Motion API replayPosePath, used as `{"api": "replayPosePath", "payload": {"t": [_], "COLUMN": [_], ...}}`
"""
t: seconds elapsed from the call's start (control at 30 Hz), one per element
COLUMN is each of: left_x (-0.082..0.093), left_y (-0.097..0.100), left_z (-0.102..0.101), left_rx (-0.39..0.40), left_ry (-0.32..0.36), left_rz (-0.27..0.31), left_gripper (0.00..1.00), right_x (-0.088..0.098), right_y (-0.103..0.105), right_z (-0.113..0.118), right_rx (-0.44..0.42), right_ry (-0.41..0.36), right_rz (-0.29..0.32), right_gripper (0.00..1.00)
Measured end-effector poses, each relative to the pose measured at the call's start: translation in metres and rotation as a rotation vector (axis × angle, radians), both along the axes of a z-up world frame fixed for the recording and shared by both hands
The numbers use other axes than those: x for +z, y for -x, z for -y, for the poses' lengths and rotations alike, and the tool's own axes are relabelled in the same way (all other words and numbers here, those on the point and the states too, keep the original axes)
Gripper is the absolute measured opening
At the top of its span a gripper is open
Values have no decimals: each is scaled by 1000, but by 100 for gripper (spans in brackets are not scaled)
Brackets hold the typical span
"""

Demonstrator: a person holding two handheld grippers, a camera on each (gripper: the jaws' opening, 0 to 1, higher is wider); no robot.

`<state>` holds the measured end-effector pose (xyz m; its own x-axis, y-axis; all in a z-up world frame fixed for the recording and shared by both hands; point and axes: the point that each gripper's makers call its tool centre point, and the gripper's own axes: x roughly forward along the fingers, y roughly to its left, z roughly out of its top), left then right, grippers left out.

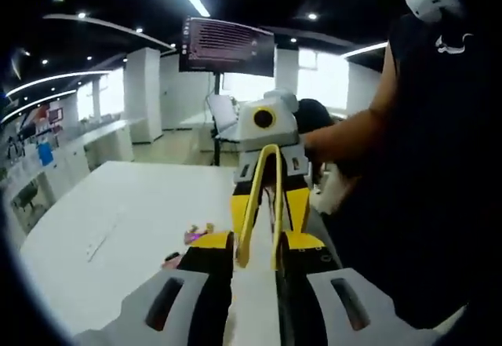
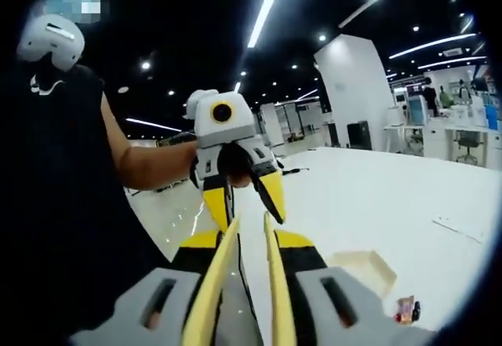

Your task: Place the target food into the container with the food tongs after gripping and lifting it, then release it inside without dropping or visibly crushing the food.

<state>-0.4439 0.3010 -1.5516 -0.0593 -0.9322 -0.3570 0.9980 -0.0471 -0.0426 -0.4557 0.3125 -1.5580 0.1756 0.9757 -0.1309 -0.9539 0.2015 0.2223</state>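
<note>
My right gripper [image 2: 249, 240] is clenched on the long yellow plastic food tongs [image 2: 222, 275]. Their two arms run forward between its jaws with the tips slightly apart and nothing between them. My left gripper [image 1: 257, 242] faces those tips with its jaws spread, grasping nothing.

Lower on the white table [image 2: 392, 197] lie the shallow pale beige square container [image 2: 365, 271] and, just beside it, a small colourful wrapped food item [image 2: 406, 311]. I cannot tell what kind it is.

Hazards, as I judge them:
- The tongs point away from the food, so a hurried swing may knock the item or the container.
- Over-clenching may crush the food.
- A loose hold may let the tongs twist.
</note>
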Motion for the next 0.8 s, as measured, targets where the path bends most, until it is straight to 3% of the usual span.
{"api": "replayPosePath", "payload": {"t": [0.17, 0.27, 0.53, 0.6, 0.67, 0.8], "left_x": [-3, 1, -1, -7, -9, -3], "left_y": [-9, -4, 3, 0, 3, 2], "left_z": [-1, 1, -2, 0, 1, 0], "left_rx": [30, 19, -10, 9, -9, -4], "left_ry": [3, 39, 51, 26, 17, 52], "left_rz": [-10, -28, -36, -39, 4, -22], "left_gripper": [30, 21, 28, 30, 23, 23], "right_x": [-3, -1, -4, -8, -12, -9], "right_y": [-3, -9, 2, 2, -3, -3], "right_z": [-1, 3, -2, -1, 2, 3], "right_rx": [11, -14, 28, 23, 3, 7], "right_ry": [11, -15, -11, 12, 31, -4], "right_rz": [-25, -47, -50, -57, -51, -65], "right_gripper": [24, 25, 27, 27, 28, 28]}}
